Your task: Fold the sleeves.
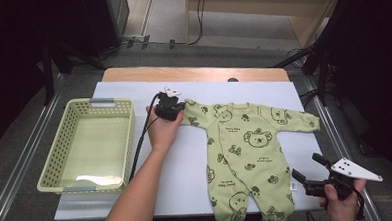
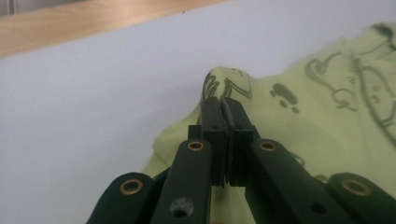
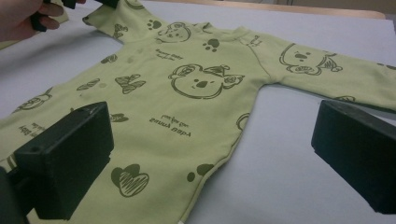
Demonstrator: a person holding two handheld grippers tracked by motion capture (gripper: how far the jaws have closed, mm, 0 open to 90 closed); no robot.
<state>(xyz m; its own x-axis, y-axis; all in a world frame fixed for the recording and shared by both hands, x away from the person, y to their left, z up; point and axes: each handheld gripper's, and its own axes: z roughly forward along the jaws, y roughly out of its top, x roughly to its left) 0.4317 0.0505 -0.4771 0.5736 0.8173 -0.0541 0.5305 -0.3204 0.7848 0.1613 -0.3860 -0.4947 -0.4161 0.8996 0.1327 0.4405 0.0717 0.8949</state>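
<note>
A pale green baby romper [image 1: 245, 143] printed with dark koala drawings lies flat and face up on the white sheet, sleeves spread. My left gripper [image 1: 176, 107] is at the end of the romper's left sleeve. In the left gripper view its jaws are shut, with a fold of the sleeve [image 2: 224, 84] pinched between the tips and bunched up above them. My right gripper [image 1: 305, 166] hovers open near the table's front right corner, beside the romper's right leg. In the right gripper view [image 3: 210, 158] its jaws stand wide apart, nothing between them, with the romper [image 3: 187, 93] ahead.
An empty pale yellow plastic basket [image 1: 91, 102] stands at the left of the table. The white sheet [image 1: 186, 156] covers a wooden tabletop whose far edge [image 1: 192, 73] shows bare. Dark stands and cables flank the table.
</note>
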